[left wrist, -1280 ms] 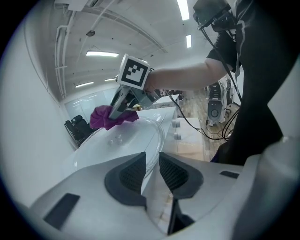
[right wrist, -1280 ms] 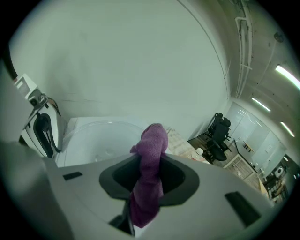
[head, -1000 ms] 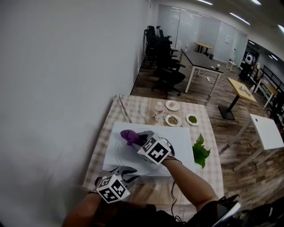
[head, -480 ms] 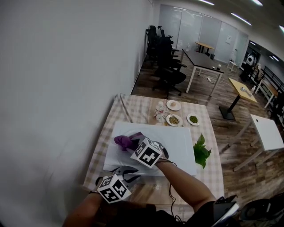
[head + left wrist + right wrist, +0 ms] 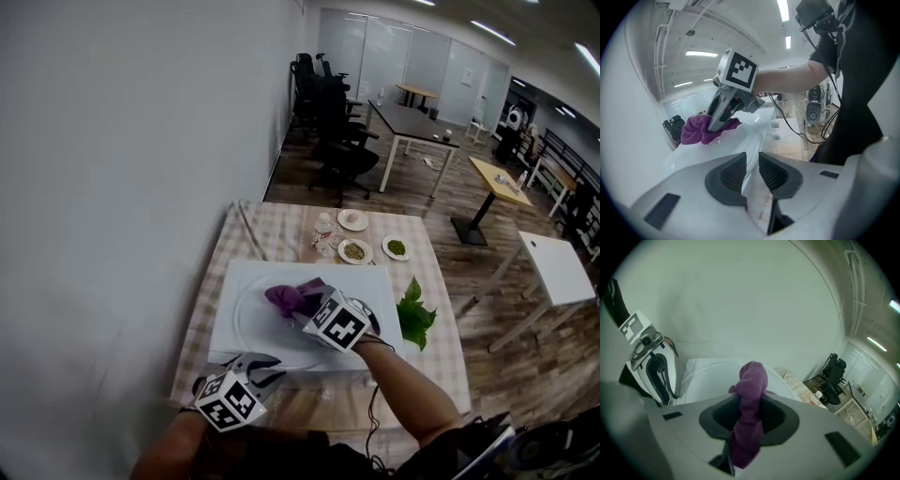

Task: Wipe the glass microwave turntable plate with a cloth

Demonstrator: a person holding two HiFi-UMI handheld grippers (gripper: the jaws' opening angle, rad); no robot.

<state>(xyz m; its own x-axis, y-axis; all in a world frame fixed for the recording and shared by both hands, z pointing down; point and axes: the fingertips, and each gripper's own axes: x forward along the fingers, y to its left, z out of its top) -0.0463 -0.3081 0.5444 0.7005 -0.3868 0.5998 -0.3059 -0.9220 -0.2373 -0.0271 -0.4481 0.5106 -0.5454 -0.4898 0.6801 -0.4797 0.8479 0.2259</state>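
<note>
The clear glass turntable plate (image 5: 251, 328) lies on a white board (image 5: 380, 286) on the checked table. My left gripper (image 5: 265, 367) is at the plate's near edge. In the left gripper view its jaws (image 5: 752, 161) are shut on the plate's rim (image 5: 754, 136). My right gripper (image 5: 307, 303) is shut on a bunched purple cloth (image 5: 292, 296) and presses it onto the middle of the plate. In the right gripper view the cloth (image 5: 751, 394) fills the jaws, with the plate (image 5: 710, 376) beyond and the left gripper (image 5: 665, 397) at the left.
At the table's far end stand three small plates of food (image 5: 353, 250) and a small bottle (image 5: 323, 228). Green leaves (image 5: 413, 316) lie right of the board. A grey wall runs close along the table's left side. Office tables and chairs stand beyond.
The right gripper swept the purple cloth to the left across the plate, then back towards the right. The left gripper kept its hold on the rim and stayed in place.
</note>
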